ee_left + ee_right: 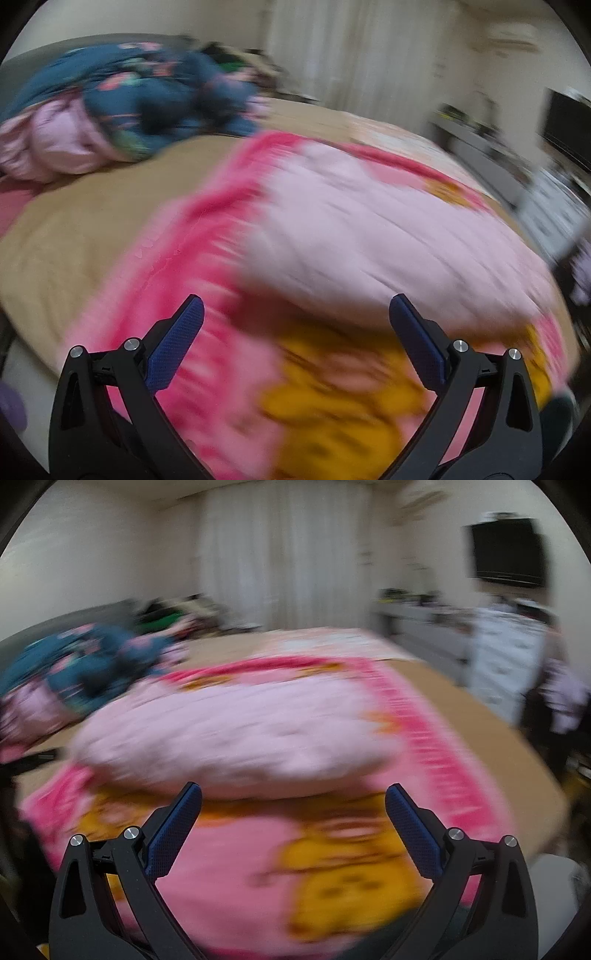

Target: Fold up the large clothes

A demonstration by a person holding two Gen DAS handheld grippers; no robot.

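Left wrist view: left gripper (295,341) and right gripper (293,829), both spread and empty, hover over a pink blanket (369,236) on the bed (92,206) at 12 o'clock; soft, bulky, best pinched at corners.

Both views are smeared by motion blur. The yellow print (343,882) on the pink blanket (207,258) is too blurred to make out. The blue flowered bundle (147,99) at upper left is soft, its left end cut off by the lens rim. The items on the shelf (417,616) at right are too small to tell. The blanket's near edge runs out of the bottom of both pictures.
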